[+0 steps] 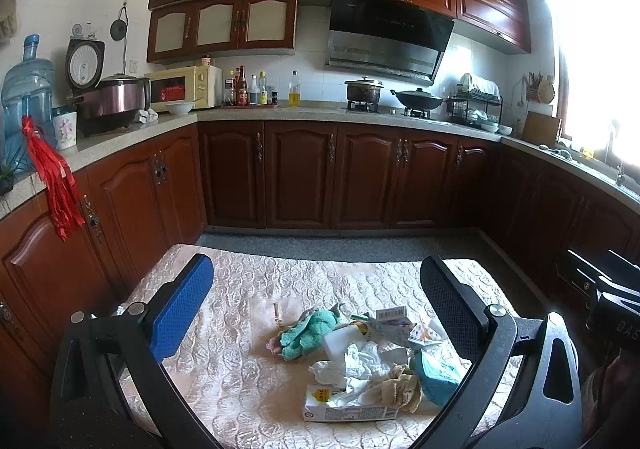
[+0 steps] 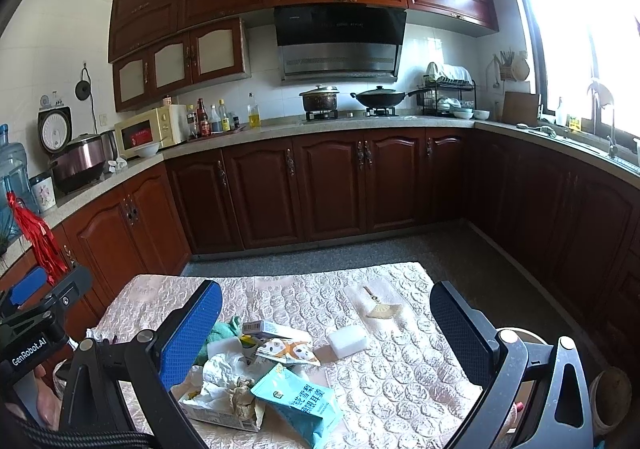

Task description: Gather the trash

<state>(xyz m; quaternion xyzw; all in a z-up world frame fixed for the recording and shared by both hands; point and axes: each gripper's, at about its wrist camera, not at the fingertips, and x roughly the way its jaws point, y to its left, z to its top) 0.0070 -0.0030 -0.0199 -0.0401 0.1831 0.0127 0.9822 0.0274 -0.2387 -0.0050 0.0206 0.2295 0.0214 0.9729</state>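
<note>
Left gripper (image 1: 316, 305): jaws spread wide, holding nothing, hovering above the table with the trash heap between and below the fingers.
Right gripper (image 2: 326, 323): jaws spread wide, empty, above the same table, heap low and left between the fingers.
Table (image 2: 400, 381): covered in a pale quilted, embossed cloth, standing in the middle of the kitchen floor.
Trash heap: clustered on the near part of the cloth, pieces overlapping.
Teal cloth (image 1: 310, 331): crumpled, at the far left edge of the heap.
Milk carton (image 1: 340, 407): flattened, lying on its side at the near edge, partly under crumpled white paper (image 1: 356, 365).
Brownish wad (image 1: 400, 387): resting on the carton and paper.
Blue snack bag (image 2: 300, 403): printed side up, nearest the right gripper's camera, overlapping the carton's end.
Small box (image 2: 266, 328): barcode visible, at the far side of the heap.
Patterned wrapper (image 2: 288, 354): just in front of the small box.
White sponge block (image 2: 347, 341): right of the heap, apart from the wrapper.
Small tasselled charm (image 2: 380, 309): alone, farther back on the cloth.
Surroundings: dark wooden cabinets (image 1: 300, 173), stove with pot (image 1: 363, 90) and wok (image 1: 418, 97), microwave (image 1: 184, 87).
</note>
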